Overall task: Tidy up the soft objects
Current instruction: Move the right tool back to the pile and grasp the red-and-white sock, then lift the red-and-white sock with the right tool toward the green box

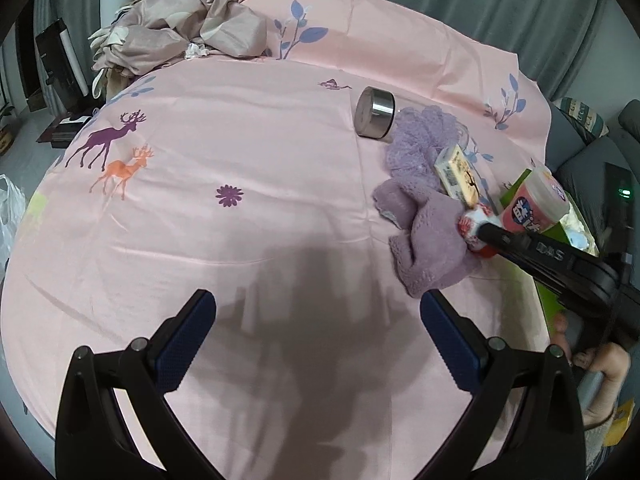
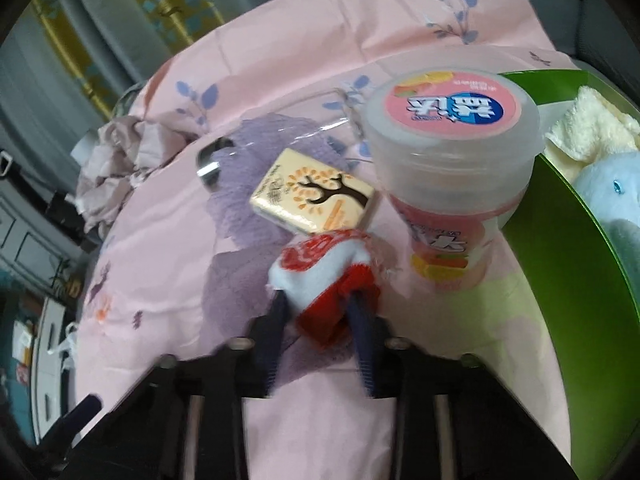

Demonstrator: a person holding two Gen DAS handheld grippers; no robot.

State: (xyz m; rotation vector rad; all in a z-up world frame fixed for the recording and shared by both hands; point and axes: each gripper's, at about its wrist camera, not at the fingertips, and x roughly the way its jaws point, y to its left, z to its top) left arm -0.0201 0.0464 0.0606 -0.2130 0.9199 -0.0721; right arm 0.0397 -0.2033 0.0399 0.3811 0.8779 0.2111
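Right tongs [image 2: 320, 308] clench the red-and-white sock [image 2: 324, 280]; left tongs [image 1: 316, 324] hang released. Pickup step (grip looks firm): next, probably lift it into the green bin [image 2: 560, 264].

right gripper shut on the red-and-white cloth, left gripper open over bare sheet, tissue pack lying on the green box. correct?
One error: the tissue pack lies on the purple cloth, not the green box; the right wrist view shows it. The rest holds: right gripper shut on the red-and-white cloth, left gripper open over bare sheet.
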